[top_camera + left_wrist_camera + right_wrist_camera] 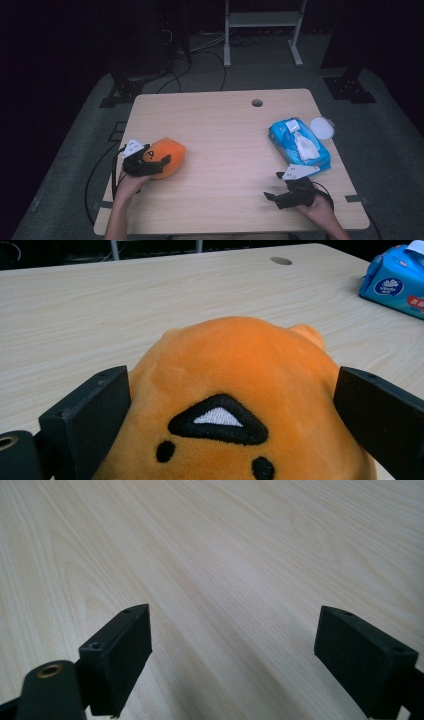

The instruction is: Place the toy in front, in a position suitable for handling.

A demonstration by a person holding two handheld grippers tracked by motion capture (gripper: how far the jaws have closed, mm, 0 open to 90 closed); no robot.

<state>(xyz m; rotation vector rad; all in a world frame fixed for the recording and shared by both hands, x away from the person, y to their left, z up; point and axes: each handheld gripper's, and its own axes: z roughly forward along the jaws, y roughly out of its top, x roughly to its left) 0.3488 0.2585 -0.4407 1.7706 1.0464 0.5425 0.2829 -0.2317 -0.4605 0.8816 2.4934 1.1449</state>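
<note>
An orange plush toy [167, 156] with a small black-and-white mouth patch lies on the left side of the wooden table [225, 150]. My left gripper [157, 154] stands open around it, one black jaw on each side of the plush toy [235, 370], close against its fur; in the left gripper view the left gripper [232, 405] is spread wide. My right gripper [273, 185] rests near the table's front right, held by a hand and pointing left. In the right gripper view the right gripper [232, 640] is open over bare wood with nothing between its jaws.
A blue pack of wet wipes [300, 145] with a white tissue sticking out lies at the right, also seen far right as the wipes pack [397, 282]. A round white lid [322, 128] sits beside it. A cable hole [257, 103] marks the table's far edge.
</note>
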